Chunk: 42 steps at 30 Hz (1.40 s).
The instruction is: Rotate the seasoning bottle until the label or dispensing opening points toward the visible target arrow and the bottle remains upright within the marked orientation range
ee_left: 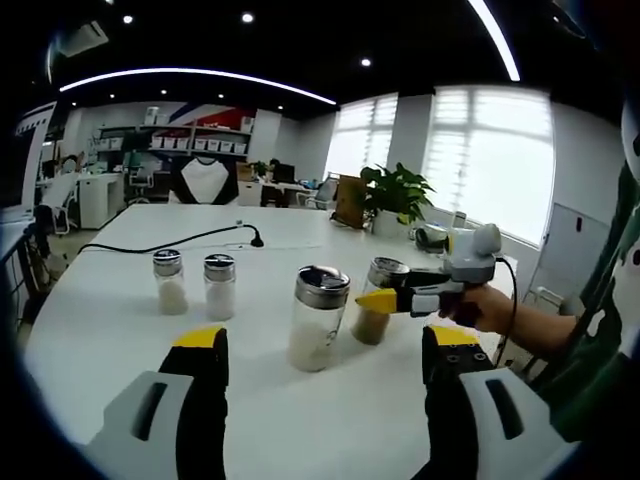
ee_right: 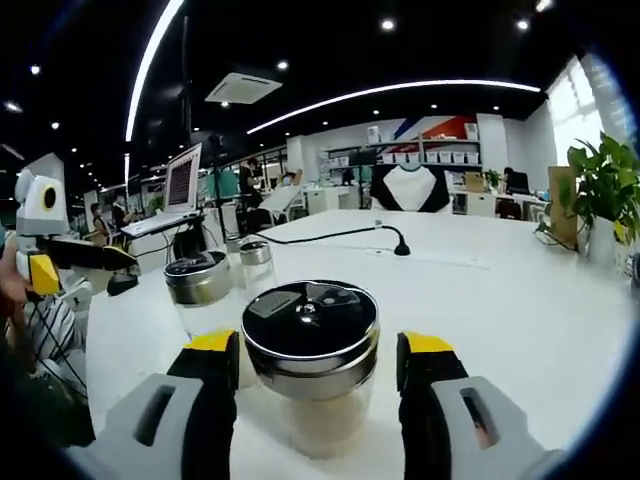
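In the right gripper view a glass seasoning jar (ee_right: 310, 360) with a steel lid and pale contents stands upright between my right gripper's (ee_right: 320, 350) yellow-tipped jaws. The jaws flank the lid closely with a small gap on the right side. In the left gripper view the same right gripper (ee_left: 385, 298) reaches in from the right around the brownish-filled jar (ee_left: 378, 305). My left gripper (ee_left: 327, 345) is open and holds nothing. A larger jar of white grains (ee_left: 318, 318) stands just beyond its tips. The left gripper (ee_right: 110, 257) also shows at the left of the right gripper view.
Two small shakers (ee_left: 170, 282) (ee_left: 219, 287) stand further left on the white table (ee_left: 120, 330). A black cable (ee_left: 170, 243) lies behind them and a potted plant (ee_left: 397, 195) at the far edge. A person's hand (ee_left: 490, 308) holds the right gripper. A laptop (ee_right: 183, 180) stands at the back left.
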Motion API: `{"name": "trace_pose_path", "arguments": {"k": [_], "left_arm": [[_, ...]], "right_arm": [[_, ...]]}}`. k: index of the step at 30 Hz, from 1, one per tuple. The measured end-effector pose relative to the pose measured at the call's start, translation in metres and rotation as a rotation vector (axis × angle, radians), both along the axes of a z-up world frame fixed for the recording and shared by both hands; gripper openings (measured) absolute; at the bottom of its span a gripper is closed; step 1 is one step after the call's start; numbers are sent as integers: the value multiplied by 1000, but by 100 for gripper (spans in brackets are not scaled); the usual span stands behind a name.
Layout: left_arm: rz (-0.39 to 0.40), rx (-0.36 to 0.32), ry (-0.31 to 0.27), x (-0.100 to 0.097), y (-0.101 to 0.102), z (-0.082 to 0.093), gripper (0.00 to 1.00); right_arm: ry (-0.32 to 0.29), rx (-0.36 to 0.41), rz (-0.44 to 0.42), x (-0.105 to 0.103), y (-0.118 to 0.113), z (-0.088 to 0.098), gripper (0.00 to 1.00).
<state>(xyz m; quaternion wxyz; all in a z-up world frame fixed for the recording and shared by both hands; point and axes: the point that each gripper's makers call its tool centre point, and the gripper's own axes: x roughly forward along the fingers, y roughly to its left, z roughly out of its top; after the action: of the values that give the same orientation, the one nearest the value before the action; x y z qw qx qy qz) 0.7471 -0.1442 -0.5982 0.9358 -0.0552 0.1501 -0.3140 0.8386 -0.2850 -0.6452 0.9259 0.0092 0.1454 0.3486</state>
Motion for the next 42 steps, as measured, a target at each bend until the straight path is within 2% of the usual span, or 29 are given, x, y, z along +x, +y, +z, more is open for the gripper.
{"name": "trace_pose_path", "arguments": {"k": [2,4,9,12,16,20,22,27,30,42], "left_arm": [[3,0,0,0,1,0,84],[7,0,-1,1,3,0,84],[9,-2,0,0,3,0,84],[9,-2,0,-1,4,-1,84],[12,-4,-2,-1,4,0,84],[13,1,-13,-1,6,4,84],[5,18,-21,-1,6,4,84],[2,20,-25,-1,8,5,84],[-1,25,-28,0,7,5,84],[-22,5,-14,-2,-4,2,84]], "right_arm": [[13,25,32,-2,1,2,65],[20,17,87,-4,1,0,66],[-10,-38,191,-9,2,-1,66],[-26,7,243,-13,6,7,66],[-23,-14,279,-14,5,3,64],[-8,-33,309,-14,6,-4,60],[7,-33,323,-15,7,-8,54],[-8,-52,328,-14,6,-12,44],[-52,-69,346,-15,7,-12,43],[-46,-67,344,-13,6,-11,43]]}}
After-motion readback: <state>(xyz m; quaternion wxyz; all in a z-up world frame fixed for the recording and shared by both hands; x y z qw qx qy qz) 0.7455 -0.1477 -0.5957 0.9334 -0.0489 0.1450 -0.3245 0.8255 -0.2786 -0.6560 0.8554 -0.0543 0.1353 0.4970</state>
